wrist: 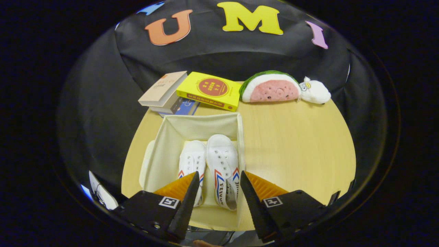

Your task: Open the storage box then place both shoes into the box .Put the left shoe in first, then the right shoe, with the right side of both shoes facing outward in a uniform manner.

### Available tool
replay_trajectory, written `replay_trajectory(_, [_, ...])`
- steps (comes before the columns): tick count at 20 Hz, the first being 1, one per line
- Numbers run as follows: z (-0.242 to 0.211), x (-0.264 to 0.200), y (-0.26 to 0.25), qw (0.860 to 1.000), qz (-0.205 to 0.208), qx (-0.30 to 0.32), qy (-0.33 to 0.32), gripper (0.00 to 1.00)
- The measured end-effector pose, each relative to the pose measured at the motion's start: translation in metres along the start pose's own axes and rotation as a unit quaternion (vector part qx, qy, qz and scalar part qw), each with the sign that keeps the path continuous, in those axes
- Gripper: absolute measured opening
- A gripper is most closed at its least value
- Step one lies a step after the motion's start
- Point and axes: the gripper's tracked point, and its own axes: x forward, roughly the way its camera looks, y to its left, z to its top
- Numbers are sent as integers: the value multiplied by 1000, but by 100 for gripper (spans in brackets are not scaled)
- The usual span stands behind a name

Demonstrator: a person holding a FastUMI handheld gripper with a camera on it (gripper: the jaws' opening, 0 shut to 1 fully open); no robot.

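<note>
Gripper: the gripper hangs above the near end of the storage box, fingers spread wide apart and pinching nothing; the heel end of the right-hand shoe shows in the gap between them
Storage box: the storage box stands open on the tabletop, cream fabric walls upright, a flap folded out on its left side
Left-hand shoe: a white shoe lies in the box, toe pointing far, its heel partly hidden behind the left finger
Right-hand shoe: a second white shoe lies just beside the first, touching it, toe pointing far, red and blue stripes on its sides, close against the right wall of the box
Tabletop: the light wooden tabletop is round
Books: a stack of books and a yellow book lie just beyond the far wall of the box
Toys: a watermelon plush lies at the far edge, with a small white plush touching its right end
</note>
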Motion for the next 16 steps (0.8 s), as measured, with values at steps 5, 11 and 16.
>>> replay_trajectory(5, [16,-56,-16,998,2,15,-62,95])
replay_trajectory(11, [53,-160,-50,979,-54,-4,-198,96])
replay_trajectory(16, [74,-255,-69,940,-84,-34,-329,96])
